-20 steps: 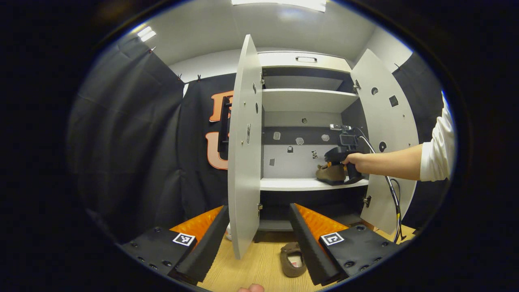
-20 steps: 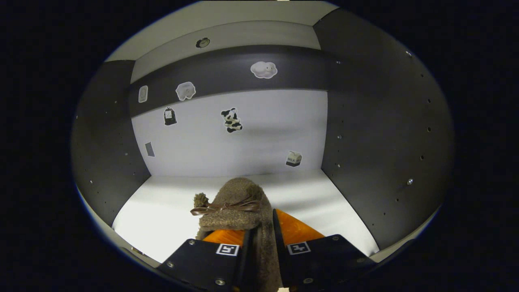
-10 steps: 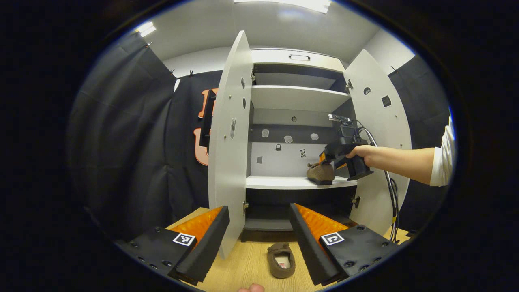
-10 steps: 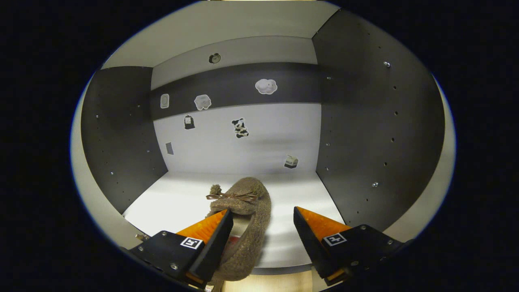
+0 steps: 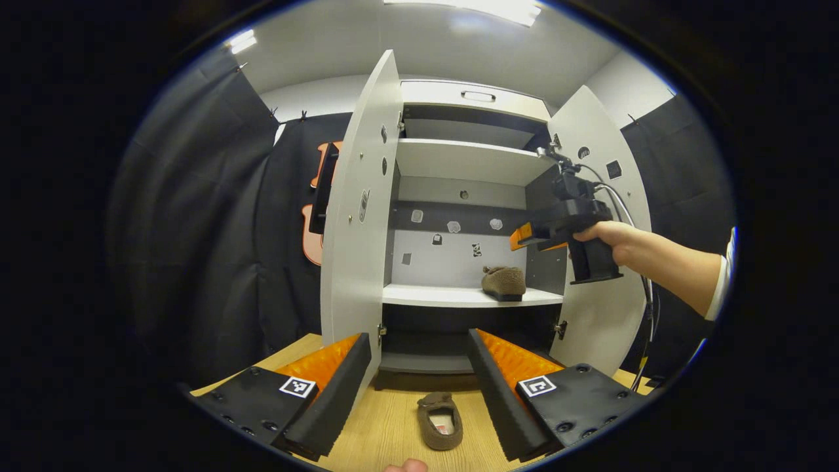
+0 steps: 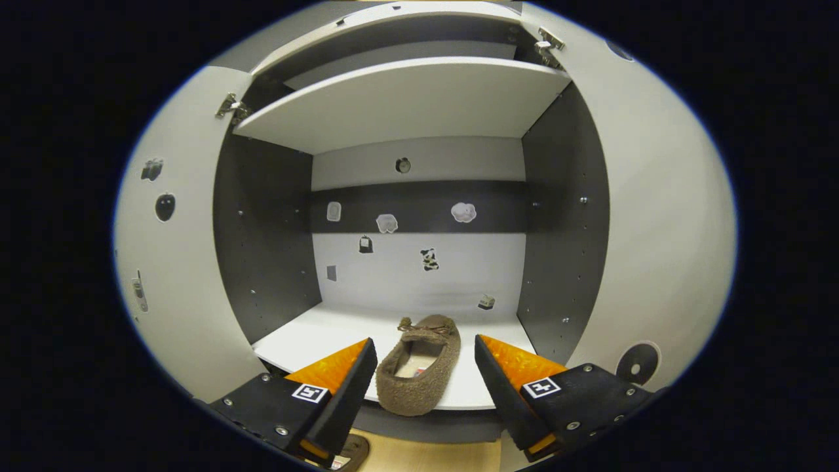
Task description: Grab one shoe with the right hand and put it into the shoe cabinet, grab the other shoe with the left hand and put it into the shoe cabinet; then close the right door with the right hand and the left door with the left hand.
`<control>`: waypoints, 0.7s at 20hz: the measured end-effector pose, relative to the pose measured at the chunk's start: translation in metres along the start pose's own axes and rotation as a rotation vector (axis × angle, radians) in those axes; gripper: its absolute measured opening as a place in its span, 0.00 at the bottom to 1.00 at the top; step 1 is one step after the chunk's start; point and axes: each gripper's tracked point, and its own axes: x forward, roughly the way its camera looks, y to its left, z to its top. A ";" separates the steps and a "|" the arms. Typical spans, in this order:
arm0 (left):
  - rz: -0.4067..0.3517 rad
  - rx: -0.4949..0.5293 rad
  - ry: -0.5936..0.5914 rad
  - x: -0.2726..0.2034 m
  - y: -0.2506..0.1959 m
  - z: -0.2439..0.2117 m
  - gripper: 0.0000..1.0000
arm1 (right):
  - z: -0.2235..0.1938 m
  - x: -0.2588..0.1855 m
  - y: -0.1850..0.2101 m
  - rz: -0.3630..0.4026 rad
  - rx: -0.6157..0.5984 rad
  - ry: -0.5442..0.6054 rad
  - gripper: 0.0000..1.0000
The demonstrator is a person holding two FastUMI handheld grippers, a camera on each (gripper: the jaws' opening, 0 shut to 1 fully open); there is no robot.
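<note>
A brown fuzzy shoe [image 6: 419, 377] with a small bow lies on the middle shelf [image 6: 308, 331] of the open shoe cabinet, toe toward the back. It also shows in the left gripper view as the shoe on the shelf [image 5: 503, 282]. My right gripper [image 6: 425, 342] hovers open just outside the cabinet front, apart from that shoe. In the left gripper view a hand holds the right gripper [image 5: 522, 237] above the shelf. The other brown shoe [image 5: 440, 429] lies on the wooden floor before the cabinet. My left gripper [image 5: 417, 337] is open above it, holding nothing.
Both cabinet doors stand wide open: the left door [image 5: 354, 216] and the right door [image 5: 603, 314]. An upper shelf [image 5: 465, 160] and a lower dark compartment [image 5: 452, 334] sit inside. A cable [image 5: 645, 314] hangs from the right gripper. Black cloth [image 5: 216, 229] walls the booth.
My right gripper opened, left the shoe on the shelf and drew back and up out of the cabinet. The left gripper stayed open and shifted slightly toward the floor shoe.
</note>
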 end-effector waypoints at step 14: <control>-0.084 -0.062 0.149 0.029 -0.007 -0.067 0.96 | -0.136 -0.155 -0.038 -0.125 0.051 -0.103 0.92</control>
